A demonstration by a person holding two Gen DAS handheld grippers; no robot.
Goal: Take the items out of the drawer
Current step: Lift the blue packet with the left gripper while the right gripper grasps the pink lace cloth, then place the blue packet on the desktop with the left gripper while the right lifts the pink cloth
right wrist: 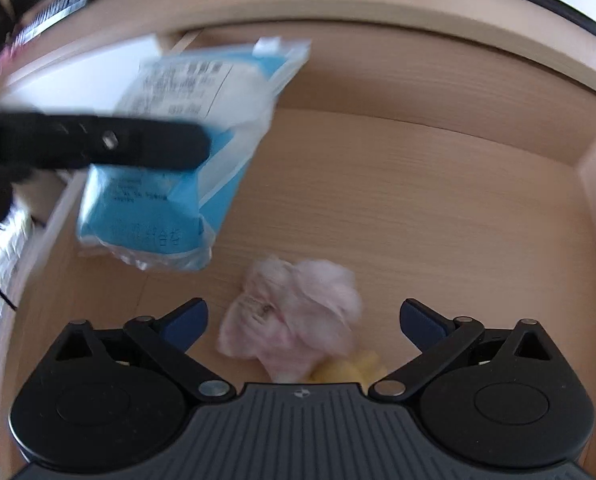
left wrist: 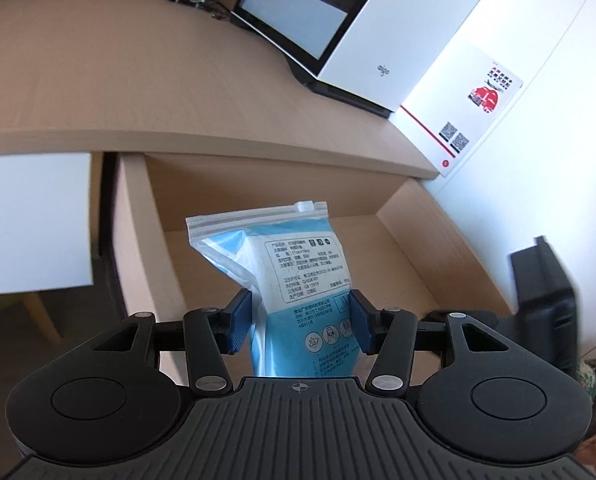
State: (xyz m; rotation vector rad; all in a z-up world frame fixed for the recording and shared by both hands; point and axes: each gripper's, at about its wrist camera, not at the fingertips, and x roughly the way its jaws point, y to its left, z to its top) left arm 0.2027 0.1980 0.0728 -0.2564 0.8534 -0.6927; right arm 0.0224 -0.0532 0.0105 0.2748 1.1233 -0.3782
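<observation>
Your left tongs (left wrist: 301, 316) clamp the soft, slippery blue pouch (left wrist: 294, 276) midway; right tongs (right wrist: 303, 326) gape over the limp pink cloth (right wrist: 294, 316) — pinch its bunched middle.

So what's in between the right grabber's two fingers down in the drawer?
A crumpled pink cloth lies on the drawer floor between the right gripper's open jaws, untouched by either pad, with something yellow beside it. The right wrist view shows this.

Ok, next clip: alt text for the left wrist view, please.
The left claw grips a blue zip-top packet and holds it above the open wooden drawer. Behind it, the desk carries a white box, a dark screen and cables.
</observation>
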